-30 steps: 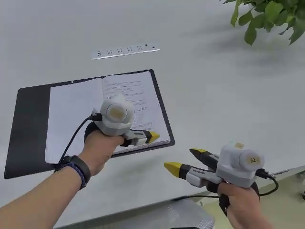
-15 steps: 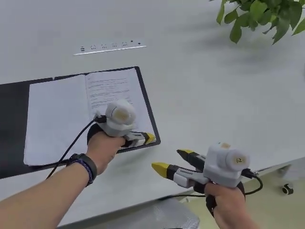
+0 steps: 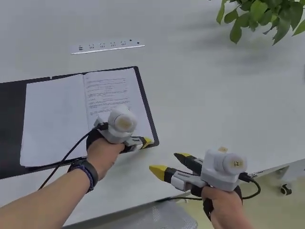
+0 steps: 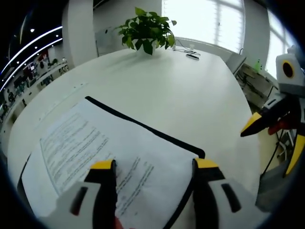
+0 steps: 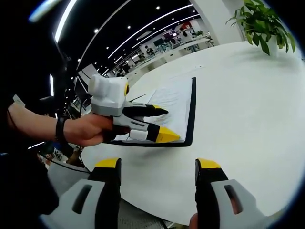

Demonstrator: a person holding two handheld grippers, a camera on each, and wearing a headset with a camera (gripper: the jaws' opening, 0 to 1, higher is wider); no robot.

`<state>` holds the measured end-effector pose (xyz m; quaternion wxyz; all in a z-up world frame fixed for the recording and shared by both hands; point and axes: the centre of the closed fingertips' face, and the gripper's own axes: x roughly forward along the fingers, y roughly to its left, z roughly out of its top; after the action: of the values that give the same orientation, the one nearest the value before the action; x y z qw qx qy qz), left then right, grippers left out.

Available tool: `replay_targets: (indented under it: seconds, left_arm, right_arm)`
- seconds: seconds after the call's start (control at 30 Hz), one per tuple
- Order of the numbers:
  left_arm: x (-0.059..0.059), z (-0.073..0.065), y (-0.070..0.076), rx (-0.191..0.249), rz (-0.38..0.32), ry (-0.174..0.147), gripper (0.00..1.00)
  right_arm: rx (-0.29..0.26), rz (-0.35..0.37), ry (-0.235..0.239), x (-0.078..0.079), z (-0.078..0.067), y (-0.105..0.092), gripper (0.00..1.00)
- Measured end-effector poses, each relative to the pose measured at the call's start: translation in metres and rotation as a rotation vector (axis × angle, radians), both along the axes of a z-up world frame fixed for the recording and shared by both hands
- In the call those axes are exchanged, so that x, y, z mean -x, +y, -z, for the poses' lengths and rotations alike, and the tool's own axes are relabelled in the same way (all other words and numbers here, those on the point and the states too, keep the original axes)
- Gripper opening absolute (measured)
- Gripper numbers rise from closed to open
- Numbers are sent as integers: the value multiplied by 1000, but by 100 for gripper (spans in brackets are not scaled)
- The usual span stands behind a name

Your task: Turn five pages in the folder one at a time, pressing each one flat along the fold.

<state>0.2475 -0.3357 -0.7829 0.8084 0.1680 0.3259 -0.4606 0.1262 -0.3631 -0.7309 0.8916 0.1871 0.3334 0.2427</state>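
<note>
A black folder [image 3: 9,119] lies open on the white table, with a blank white page [image 3: 52,119] on the left and a printed page [image 3: 112,98] on the right. My left gripper [image 3: 141,142] hovers open over the printed page's near right corner; in the left gripper view [image 4: 155,166] that printed page [image 4: 81,148] and the folder's black edge [image 4: 143,128] lie between the jaws. My right gripper [image 3: 167,163] is open with nothing in it, off the folder near the table's front edge. The right gripper view [image 5: 158,163] shows the left gripper [image 5: 159,123] over the folder [image 5: 193,105].
A power strip [image 3: 107,46] is set into the table behind the folder. A leafy plant [image 3: 257,16] stands at the far right. The table's front edge [image 3: 271,164] runs close behind my right hand. A grey chair [image 3: 157,217] sits below the edge.
The head camera has shifted. My left gripper has slid closer to the folder's near right corner. The right gripper has come a little nearer to the left one.
</note>
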Motion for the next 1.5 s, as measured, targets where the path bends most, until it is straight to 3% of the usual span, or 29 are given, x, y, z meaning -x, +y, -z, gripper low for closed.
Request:
replay_targets:
  seconds: [0.23, 0.57, 0.73, 0.93, 1.27, 1.4, 1.5]
  left_arm:
    - [-1, -1, 2, 12, 3, 4, 62]
    - [-7, -6, 16, 71, -72, 52, 48]
    - [-5, -10, 26, 123, -139, 74, 43]
    - [-4, -13, 33, 153, -179, 99, 38]
    - [4, -13, 38, 154, -176, 104, 37]
    - [5, -11, 40, 152, -171, 110, 37]
    - [9, -10, 41, 142, -154, 117, 40]
  right_arm:
    - [1, -20, -22, -18, -5, 1, 59]
    - [-3, -63, -53, -42, -9, 10, 55]
    - [-8, -75, -68, -62, -10, 12, 53]
    - [-30, -95, -86, -91, -11, 21, 52]
    - [-97, -104, -56, -128, 7, 38, 51]
    - [-149, -97, -40, -134, 6, 44, 49]
    - [-150, -102, -47, -133, 3, 45, 46]
